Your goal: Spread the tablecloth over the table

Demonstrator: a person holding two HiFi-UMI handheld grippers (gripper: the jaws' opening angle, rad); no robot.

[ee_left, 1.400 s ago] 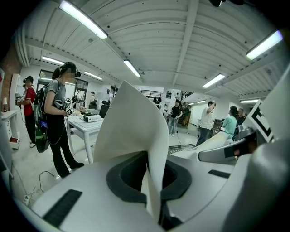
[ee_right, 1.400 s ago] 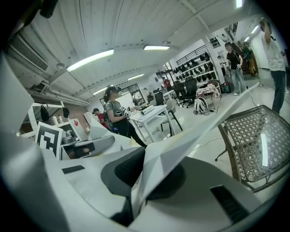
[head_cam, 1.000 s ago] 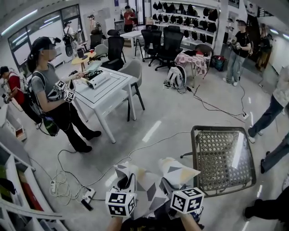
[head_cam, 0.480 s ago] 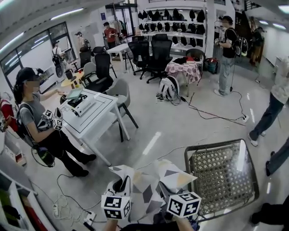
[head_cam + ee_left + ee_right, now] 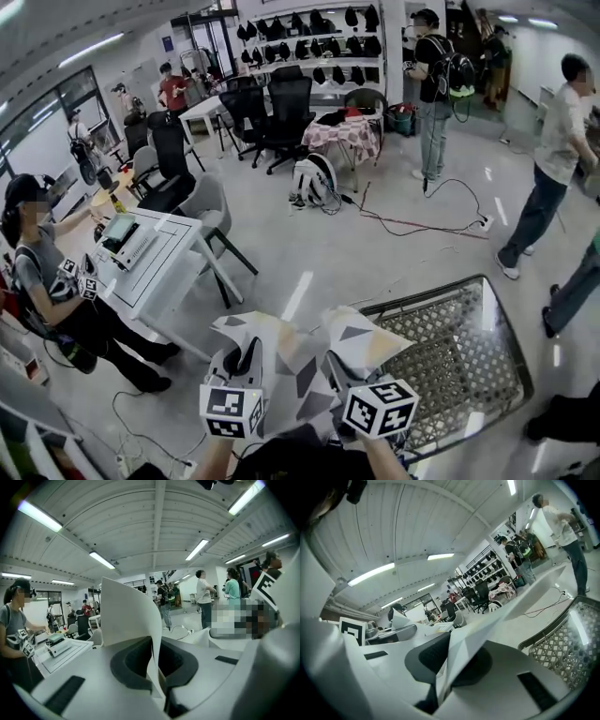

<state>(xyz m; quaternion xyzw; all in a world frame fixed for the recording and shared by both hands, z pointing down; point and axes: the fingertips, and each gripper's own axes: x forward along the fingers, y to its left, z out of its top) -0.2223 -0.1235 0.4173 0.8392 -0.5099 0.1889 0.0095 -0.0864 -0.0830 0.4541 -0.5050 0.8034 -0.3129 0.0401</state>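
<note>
A white tablecloth with grey and yellow triangles hangs bunched between my two grippers at the bottom of the head view. My left gripper is shut on one edge, and the cloth rises in a fold out of its closed jaws. My right gripper is shut on the other edge, where the cloth runs out between its pads. The dark lattice-topped table stands just right of the grippers and shows low at the right.
A white table with a device on it stands at the left, with a person beside it and a grey chair behind. Cables cross the floor. People stand at right; a leg is near the lattice table.
Both grippers, still shut on the cloth, have travelled across the room. The white table and the person beside it have slid left in view, and the lattice table looks larger and nearer.
</note>
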